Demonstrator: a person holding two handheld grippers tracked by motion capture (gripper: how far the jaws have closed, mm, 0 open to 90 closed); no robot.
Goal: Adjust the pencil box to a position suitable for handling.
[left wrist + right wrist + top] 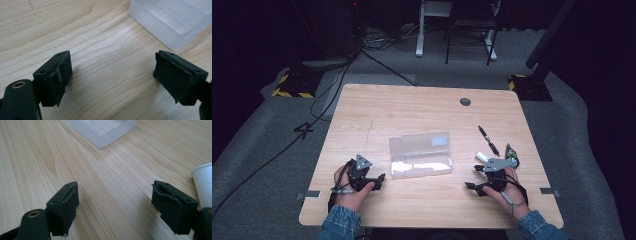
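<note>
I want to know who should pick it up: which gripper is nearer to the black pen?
The right gripper. It rests near the table's front edge, with the black pen a short way beyond it. The left gripper sits across the table, on the far side of the clear plastic box.

A frosted, translucent white box [421,155] lies on the pale, wood-grained surface [422,107]. The pen [488,139] is black, the small tube [482,156] white, both sleeves [340,223] blue denim.

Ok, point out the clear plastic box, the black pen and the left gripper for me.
clear plastic box [420,155], high view, on its open tray.
black pen [488,140], high view, on the middle of its barrel.
left gripper [379,181], high view, midway between its open jaws.
</note>
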